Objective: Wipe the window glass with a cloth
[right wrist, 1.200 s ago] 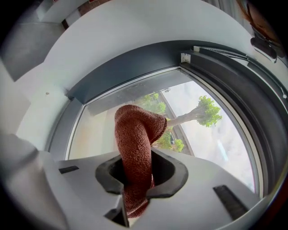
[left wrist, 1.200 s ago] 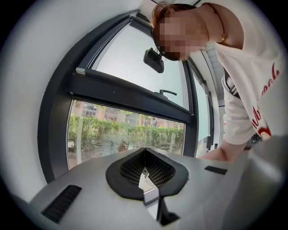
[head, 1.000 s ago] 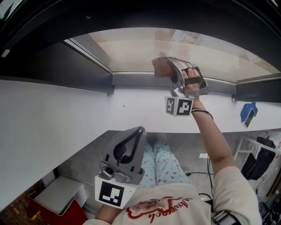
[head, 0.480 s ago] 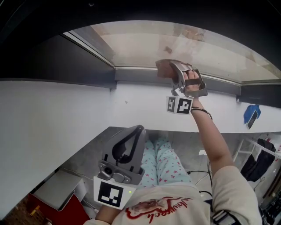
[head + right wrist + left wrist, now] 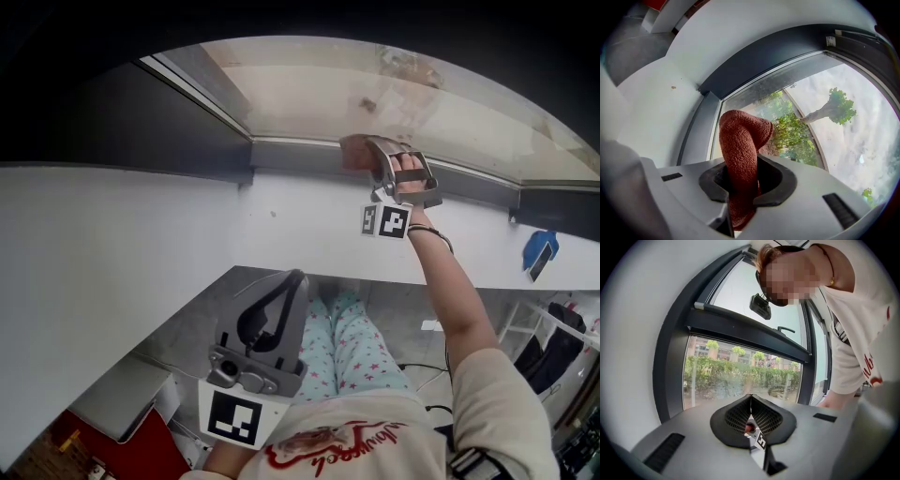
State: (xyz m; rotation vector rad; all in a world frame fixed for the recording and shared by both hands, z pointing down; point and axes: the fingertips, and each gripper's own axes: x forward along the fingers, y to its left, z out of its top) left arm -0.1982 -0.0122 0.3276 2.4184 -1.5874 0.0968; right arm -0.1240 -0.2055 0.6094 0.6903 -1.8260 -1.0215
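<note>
Your right tool (image 5: 746, 176) is gripping the rust-red knitted cloth (image 5: 740, 136) at the edge of the clear window glass (image 5: 309, 94); your left tool (image 5: 751, 408) is hanging closed, empty.

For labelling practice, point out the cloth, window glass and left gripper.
cloth (image 5: 740, 136): right gripper view, upper fold.
window glass (image 5: 309, 94): head view, bare pane.
left gripper (image 5: 751, 398): left gripper view, between fingertips.

The right gripper (image 5: 372, 150) has drawn the cloth (image 5: 352, 153) slightly nearer, down the window glass (image 5: 309, 94) onto its lower frame (image 5: 291, 153).
</note>
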